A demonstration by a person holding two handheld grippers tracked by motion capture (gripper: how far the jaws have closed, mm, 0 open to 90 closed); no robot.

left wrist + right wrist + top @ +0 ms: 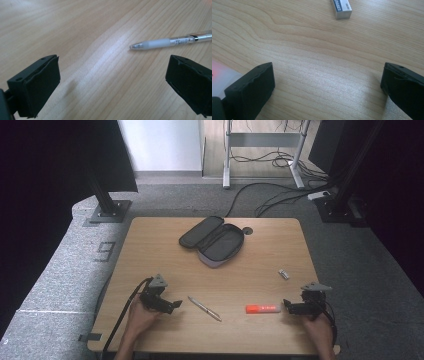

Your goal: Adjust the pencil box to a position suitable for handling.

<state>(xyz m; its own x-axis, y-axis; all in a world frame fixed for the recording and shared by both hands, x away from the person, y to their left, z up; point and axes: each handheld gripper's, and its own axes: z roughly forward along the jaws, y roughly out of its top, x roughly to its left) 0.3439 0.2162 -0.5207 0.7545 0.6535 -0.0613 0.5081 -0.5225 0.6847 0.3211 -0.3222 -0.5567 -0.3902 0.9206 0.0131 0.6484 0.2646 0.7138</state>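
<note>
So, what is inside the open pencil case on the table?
The pencil case lies unzipped, both halves spread flat on the table. The dark lining shows, and no item is visible in it. Any inner pocket is too small to tell in the high view.

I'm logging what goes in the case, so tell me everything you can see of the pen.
The pen is slim, with a silvery metal tip, a frosted white grip and a clear barrel bearing a small printed label and a dark band. It lies flat on the wooden table, slanted, between the left gripper and the orange marker. Nothing touches it; the gripper's open fingers sit just short of its tip.
</note>
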